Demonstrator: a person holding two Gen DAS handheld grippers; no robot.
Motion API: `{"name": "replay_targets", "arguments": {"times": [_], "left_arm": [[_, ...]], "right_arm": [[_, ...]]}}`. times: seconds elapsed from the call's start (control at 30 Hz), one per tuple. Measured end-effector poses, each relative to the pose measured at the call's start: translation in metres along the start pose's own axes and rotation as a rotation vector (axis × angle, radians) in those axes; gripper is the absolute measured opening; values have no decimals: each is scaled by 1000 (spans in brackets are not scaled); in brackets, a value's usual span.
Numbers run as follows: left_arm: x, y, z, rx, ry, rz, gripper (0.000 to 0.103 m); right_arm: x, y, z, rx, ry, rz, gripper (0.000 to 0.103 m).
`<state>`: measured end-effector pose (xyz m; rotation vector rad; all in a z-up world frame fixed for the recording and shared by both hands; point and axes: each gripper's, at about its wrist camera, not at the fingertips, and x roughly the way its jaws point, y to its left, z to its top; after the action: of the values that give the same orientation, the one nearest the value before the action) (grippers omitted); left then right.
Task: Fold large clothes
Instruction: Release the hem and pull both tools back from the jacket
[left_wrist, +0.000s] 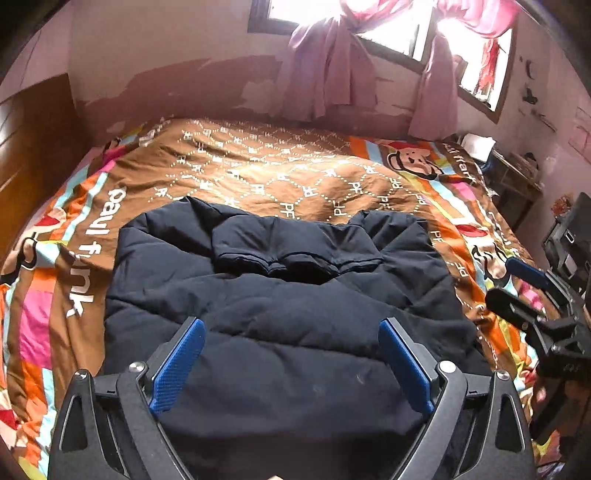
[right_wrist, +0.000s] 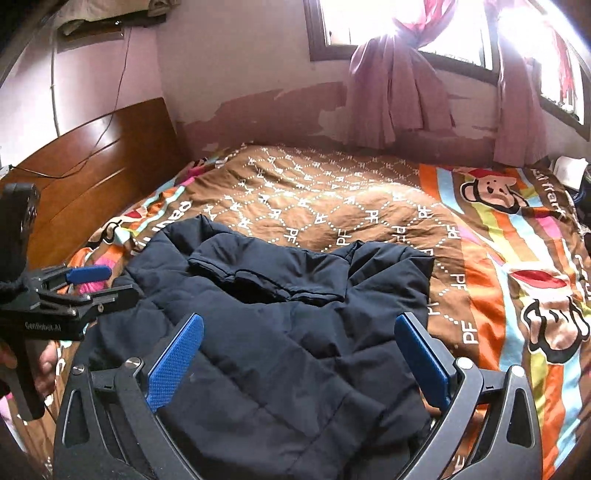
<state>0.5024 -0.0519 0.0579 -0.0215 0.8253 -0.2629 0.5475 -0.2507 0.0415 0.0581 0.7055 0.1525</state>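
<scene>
A dark navy padded jacket (left_wrist: 280, 266) (right_wrist: 332, 295) lies on the bed, its sleeves laid across the chest and the collar end toward the window. In the left wrist view my left gripper (left_wrist: 291, 325) hovers above the jacket's near part, jaws wide apart, blue pads (left_wrist: 177, 365) bare. My right gripper (right_wrist: 300, 319) hangs above the same near part from the right, also open and holding nothing. Each gripper shows in the other's view: the right one (left_wrist: 501, 280) at the right edge, the left one (right_wrist: 118, 282) at the left edge, both clear of the cloth.
The bed wears a brown and orange cartoon-print cover (left_wrist: 280, 173) (right_wrist: 332, 199). A wooden headboard (right_wrist: 92, 177) stands on the left. Pink curtains (right_wrist: 395, 92) hang at the far window. A cluttered side table (left_wrist: 517, 177) is at the far right. A hand (right_wrist: 44, 362) holds the left gripper's handle.
</scene>
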Motion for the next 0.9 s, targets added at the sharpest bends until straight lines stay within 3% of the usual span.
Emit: {"name": "replay_targets", "arguments": {"times": [0.13,0.6,0.9], "left_arm": [[-17,-6,-16,24,-60,21,103],[-82,-19,-78,77,-219,52,103],[-177,-35,-134,68,-297,74,103]], "right_arm": [[-20,2,-11,-12,-25,-16,101],[-78,15,-71,-5,-129,1,101],[-167,44,-99,8,-187,-22,101]]}}
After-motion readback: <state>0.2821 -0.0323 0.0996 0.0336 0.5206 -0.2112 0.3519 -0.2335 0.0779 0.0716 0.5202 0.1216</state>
